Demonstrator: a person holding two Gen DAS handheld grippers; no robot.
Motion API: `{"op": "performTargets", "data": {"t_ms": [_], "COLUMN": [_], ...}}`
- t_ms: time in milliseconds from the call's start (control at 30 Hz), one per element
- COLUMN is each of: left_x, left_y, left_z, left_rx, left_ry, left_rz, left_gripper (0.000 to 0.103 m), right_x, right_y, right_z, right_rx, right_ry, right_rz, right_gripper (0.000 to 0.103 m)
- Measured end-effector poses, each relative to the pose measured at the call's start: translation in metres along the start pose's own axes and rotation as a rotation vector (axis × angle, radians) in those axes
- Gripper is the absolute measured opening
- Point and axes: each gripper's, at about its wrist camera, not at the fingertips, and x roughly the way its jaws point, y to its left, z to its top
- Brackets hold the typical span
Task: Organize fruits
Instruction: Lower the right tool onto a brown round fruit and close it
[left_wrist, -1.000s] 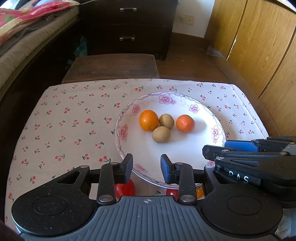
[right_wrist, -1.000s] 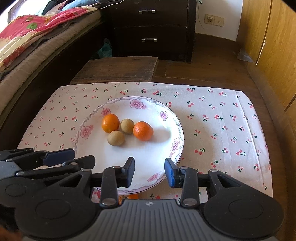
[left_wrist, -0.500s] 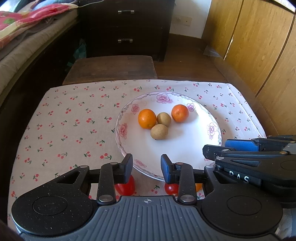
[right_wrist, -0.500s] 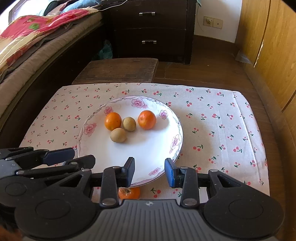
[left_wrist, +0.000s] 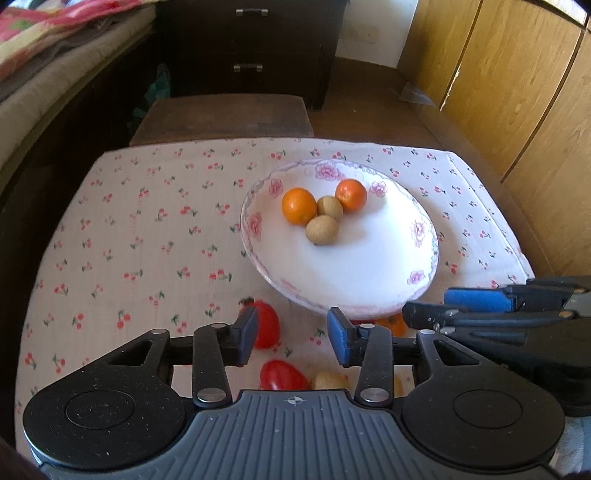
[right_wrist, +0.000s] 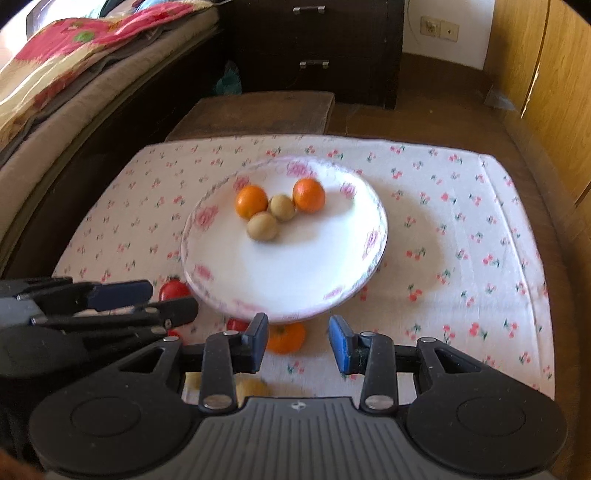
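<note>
A white flowered plate (left_wrist: 369, 273) (right_wrist: 295, 280) on the cherry-print cloth holds two oranges (left_wrist: 299, 206) (right_wrist: 308, 195) and two brown fruits (left_wrist: 322, 230) (right_wrist: 263, 226). Loose on the cloth in front of the plate lie two red fruits (left_wrist: 266, 325) (left_wrist: 282, 376), a yellowish fruit (left_wrist: 328, 380) and an orange fruit (right_wrist: 286, 338). My left gripper (left_wrist: 291, 339) is open and empty above the red fruits. My right gripper (right_wrist: 298, 341) is open and empty above the orange fruit; it also shows at the right of the left wrist view (left_wrist: 480, 306).
The cloth (left_wrist: 147, 240) covers a low table. A dark wooden stool (left_wrist: 221, 114) stands behind it, then a dark drawer chest (left_wrist: 251, 44). A bed with bedding (right_wrist: 74, 74) runs along the left. Wooden cabinet doors (left_wrist: 517, 92) line the right.
Both grippers have drawn back towards the near edge and risen. More loose fruit shows in front of the plate. The right-hand orange on the plate rolled towards the far rim.
</note>
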Motion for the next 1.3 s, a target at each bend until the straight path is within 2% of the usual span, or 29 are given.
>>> {"op": "performTargets", "data": {"t_ms": [500, 833, 933, 1100, 1300], "left_x": [0.0, 0.006, 0.009, 0.013, 0.011], "left_y": [0.014, 0.015, 0.015, 0.015, 0.014], "left_z": [-0.019, -0.02, -0.021, -0.02, -0.022], "left_rx": [-0.068, -0.073, -0.082, -0.107, -0.11], "left_ry": [0.057, 0.073, 0.082, 0.089, 0.083], "left_rz": [-0.028, -0.025, -0.031, -0.036, -0.017], "left_gripper": [0.052, 0.052, 0.052, 0.052, 0.052], "right_x": [0.005, 0.021, 0.026, 0.025, 0.022], "right_y": [0.013, 0.021, 0.026, 0.027, 0.024], "right_z": [-0.024, -0.026, -0.03, -0.029, -0.03], "right_rx": [-0.019, -0.051, -0.086, -0.095, -0.098], "right_ry": [0.073, 0.107, 0.117, 0.104, 0.103], "right_rz": [0.05, 0.061, 0.038, 0.047, 0.054], "right_gripper": [0.04, 0.04, 0.04, 0.03, 0.026]}}
